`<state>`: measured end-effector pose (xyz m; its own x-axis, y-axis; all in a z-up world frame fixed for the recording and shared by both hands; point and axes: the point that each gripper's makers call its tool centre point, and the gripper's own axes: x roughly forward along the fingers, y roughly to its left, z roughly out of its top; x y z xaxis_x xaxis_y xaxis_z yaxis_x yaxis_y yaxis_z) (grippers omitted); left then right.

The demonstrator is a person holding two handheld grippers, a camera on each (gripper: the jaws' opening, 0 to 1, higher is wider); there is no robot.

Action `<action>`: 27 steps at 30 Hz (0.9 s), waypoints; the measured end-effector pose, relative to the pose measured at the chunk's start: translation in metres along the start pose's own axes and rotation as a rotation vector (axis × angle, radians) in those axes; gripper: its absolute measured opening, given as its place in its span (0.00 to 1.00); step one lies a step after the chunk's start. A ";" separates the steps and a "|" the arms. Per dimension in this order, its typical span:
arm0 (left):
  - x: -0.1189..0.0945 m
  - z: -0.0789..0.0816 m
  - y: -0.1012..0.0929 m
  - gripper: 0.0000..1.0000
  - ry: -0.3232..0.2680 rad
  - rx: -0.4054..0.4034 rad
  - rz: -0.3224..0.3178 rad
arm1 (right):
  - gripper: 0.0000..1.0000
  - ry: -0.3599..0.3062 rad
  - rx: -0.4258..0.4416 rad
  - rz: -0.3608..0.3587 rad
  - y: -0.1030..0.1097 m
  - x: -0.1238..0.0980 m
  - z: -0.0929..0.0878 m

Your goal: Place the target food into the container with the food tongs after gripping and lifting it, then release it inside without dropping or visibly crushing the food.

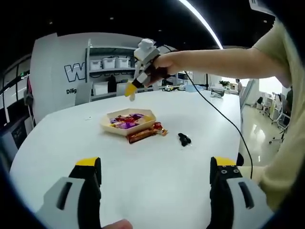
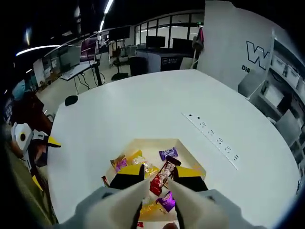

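Note:
A shallow hexagonal tray [image 1: 106,125] of several wrapped sweets stands mid-table. A red-brown candy bar [image 1: 144,134] lies on the table against its near rim. A person's hand holds my right gripper [image 1: 130,91] well above the tray's far side. In the right gripper view I look straight down on the tray [image 2: 188,148]. My right gripper [image 2: 159,174] has its jaws a narrow gap apart, with a red candy bar [image 2: 162,175] lying in the tray below that gap. My left gripper [image 1: 156,166] hangs low over the near table, jaws wide apart and empty.
A small black object [image 1: 184,139] lies right of the tray. A cable [image 1: 224,117] runs across the white table [image 1: 157,181]. A row of sockets [image 2: 212,133] is set into the tabletop, and a dark object [image 2: 71,100] sits near its far edge. Shelves and office desks stand beyond.

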<state>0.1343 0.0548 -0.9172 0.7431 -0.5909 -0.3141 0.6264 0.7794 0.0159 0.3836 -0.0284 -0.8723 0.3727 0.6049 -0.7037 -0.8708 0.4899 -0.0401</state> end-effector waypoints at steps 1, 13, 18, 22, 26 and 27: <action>0.000 0.000 0.000 0.92 0.000 0.000 0.000 | 0.19 0.001 -0.002 0.003 0.002 0.000 -0.002; 0.002 0.000 -0.004 0.92 0.001 0.004 -0.007 | 0.19 0.006 -0.011 0.033 0.017 -0.004 -0.022; 0.003 0.000 -0.006 0.92 0.003 0.007 -0.010 | 0.19 0.008 -0.022 0.049 0.022 -0.006 -0.031; 0.003 0.000 -0.006 0.92 0.004 0.009 -0.011 | 0.20 -0.001 -0.046 0.073 0.031 -0.008 -0.036; 0.004 0.000 -0.007 0.92 0.005 0.012 -0.014 | 0.20 -0.006 -0.076 0.094 0.039 -0.010 -0.040; 0.004 0.000 -0.007 0.92 0.006 0.012 -0.014 | 0.20 -0.006 -0.079 0.101 0.041 -0.011 -0.041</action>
<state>0.1323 0.0469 -0.9181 0.7330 -0.6005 -0.3196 0.6395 0.7684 0.0229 0.3307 -0.0402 -0.8952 0.2835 0.6524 -0.7029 -0.9266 0.3752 -0.0255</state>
